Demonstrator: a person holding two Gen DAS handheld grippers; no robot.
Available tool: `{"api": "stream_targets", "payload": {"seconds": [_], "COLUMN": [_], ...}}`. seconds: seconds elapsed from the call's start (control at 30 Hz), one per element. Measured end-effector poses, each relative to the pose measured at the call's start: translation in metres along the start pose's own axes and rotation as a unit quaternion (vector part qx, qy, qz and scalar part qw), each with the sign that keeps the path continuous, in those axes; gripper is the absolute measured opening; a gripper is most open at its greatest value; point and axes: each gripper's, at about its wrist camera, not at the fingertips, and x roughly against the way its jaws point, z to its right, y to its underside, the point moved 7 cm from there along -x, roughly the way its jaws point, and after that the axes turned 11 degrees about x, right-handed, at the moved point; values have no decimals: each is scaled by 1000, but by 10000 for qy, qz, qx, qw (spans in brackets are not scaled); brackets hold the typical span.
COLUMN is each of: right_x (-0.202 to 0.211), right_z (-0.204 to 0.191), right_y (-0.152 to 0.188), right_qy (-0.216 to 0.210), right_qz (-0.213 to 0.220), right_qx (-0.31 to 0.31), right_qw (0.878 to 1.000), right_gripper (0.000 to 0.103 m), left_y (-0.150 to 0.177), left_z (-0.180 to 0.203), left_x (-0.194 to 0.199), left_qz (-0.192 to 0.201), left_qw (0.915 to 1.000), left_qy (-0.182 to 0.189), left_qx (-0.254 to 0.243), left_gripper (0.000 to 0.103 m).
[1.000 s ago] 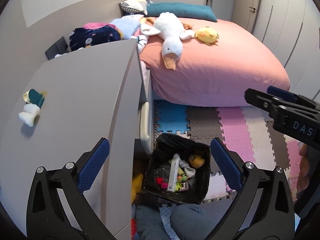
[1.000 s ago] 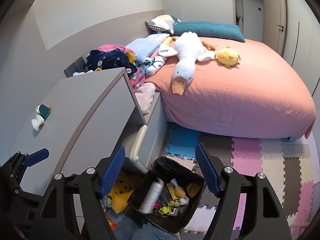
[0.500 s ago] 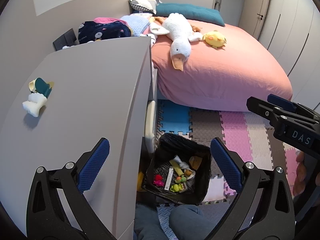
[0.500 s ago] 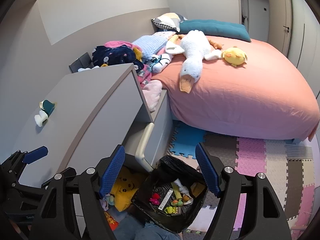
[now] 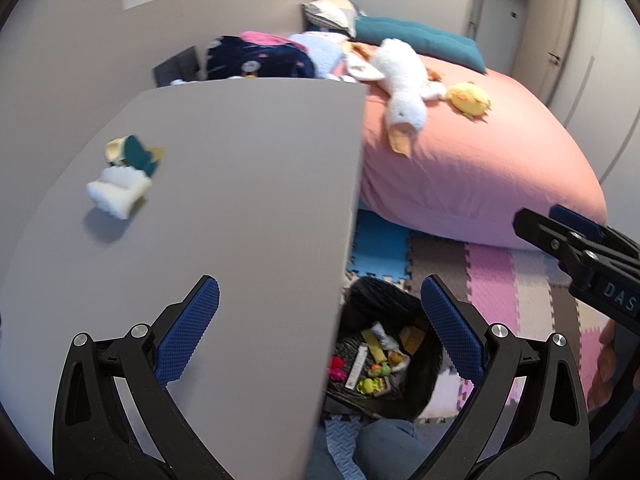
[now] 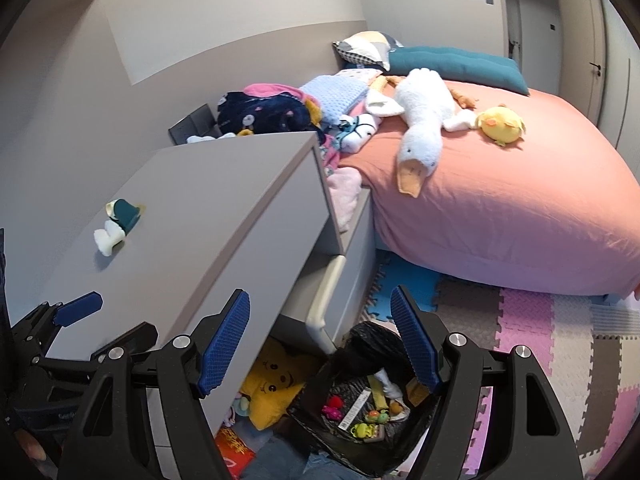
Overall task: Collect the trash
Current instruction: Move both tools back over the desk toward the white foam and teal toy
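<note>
A crumpled white tissue [image 5: 120,190] and a teal and cream wrapper [image 5: 134,152] lie together on the grey dresser top [image 5: 248,208], toward its left side. My left gripper [image 5: 319,292] hangs open and empty over the dresser's near right edge, well short of them. On the floor beside the dresser stands a black-lined bin [image 5: 376,292] holding several bits of rubbish. My right gripper [image 6: 320,296] is open and empty above the bin [image 6: 368,332]. In the right wrist view the tissue [image 6: 107,236] and wrapper [image 6: 124,212] sit far left, and the left gripper [image 6: 76,308] shows at the lower left.
A pink bed [image 6: 500,208] with a white goose plush [image 6: 420,120] and a yellow chick [image 6: 500,122] fills the right. Coloured foam mats [image 6: 540,340] cover the floor. A drawer [image 6: 324,300] stands pulled out beside the bin, above a yellow plush [image 6: 272,384]. A person's knee [image 5: 384,452] is below.
Both grippers have drifted left toward the dresser. Its top now fills more of the left wrist view, with the tissue and wrapper larger and closer. Both jaws stay as wide as before.
</note>
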Motion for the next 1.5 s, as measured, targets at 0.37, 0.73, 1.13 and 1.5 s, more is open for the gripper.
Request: {"api": "stream_targets", "payload": {"seconds": [0.37,0.73,1.13,1.5], "right_x": [-24,-55,-91,-114], "right_z": [-36,-69,-94,-113], "right_y": [-19,-40,-64,-79], "right_qy": [-261,-548,-753,-854], "right_qz": [-6,-20,3,-30], "right_qx": [231,371,278,293], "right_qw": [9994,9978,9968,9959], "right_gripper": [74,74,74,74], "left_y": [-23,-42,-78,-89], "left_z": [-61,-106,-149,-184], "left_x": [0,-14,-45,-75], "left_qz": [260,337,391,316], "left_qw": [9972,9930,9843,9752], "left_qy": [-292,-521,-839,-1107], "left_qx": [635,1000,1501,1889], "left_gripper": [97,97,97,97]}}
